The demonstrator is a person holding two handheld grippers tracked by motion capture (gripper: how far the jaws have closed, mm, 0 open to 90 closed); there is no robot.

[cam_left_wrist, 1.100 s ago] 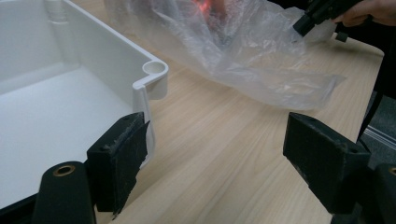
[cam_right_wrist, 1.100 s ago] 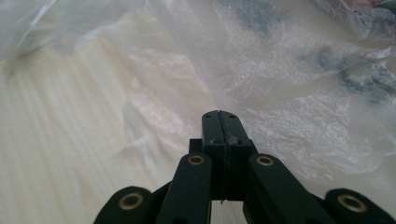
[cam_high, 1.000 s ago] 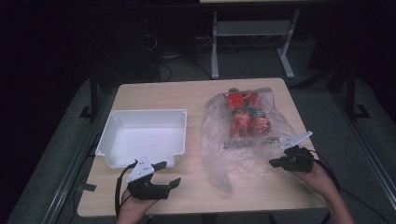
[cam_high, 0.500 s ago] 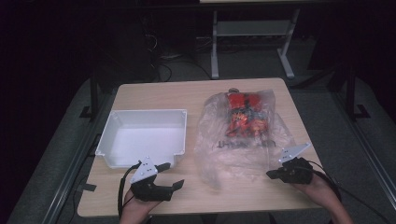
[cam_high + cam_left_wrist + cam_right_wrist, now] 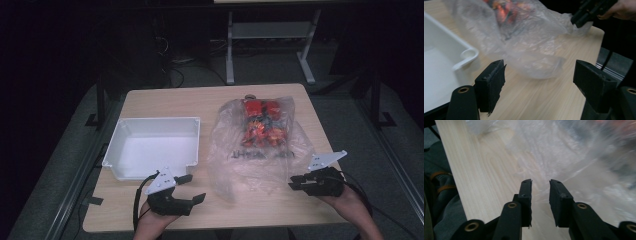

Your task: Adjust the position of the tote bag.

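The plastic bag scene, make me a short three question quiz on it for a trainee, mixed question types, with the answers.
1. True or false: the plastic bag lies inside the white bin.
2. What colour are the items inside the bag: A green, B red, C blue?
3. Fill in: the right gripper has its jaws apart with ____ between them.

Key
1. False: it lies on the table, to the right of the bin.
2. B.
3. Nothing: its jaws have just been opening at the bag's edge.
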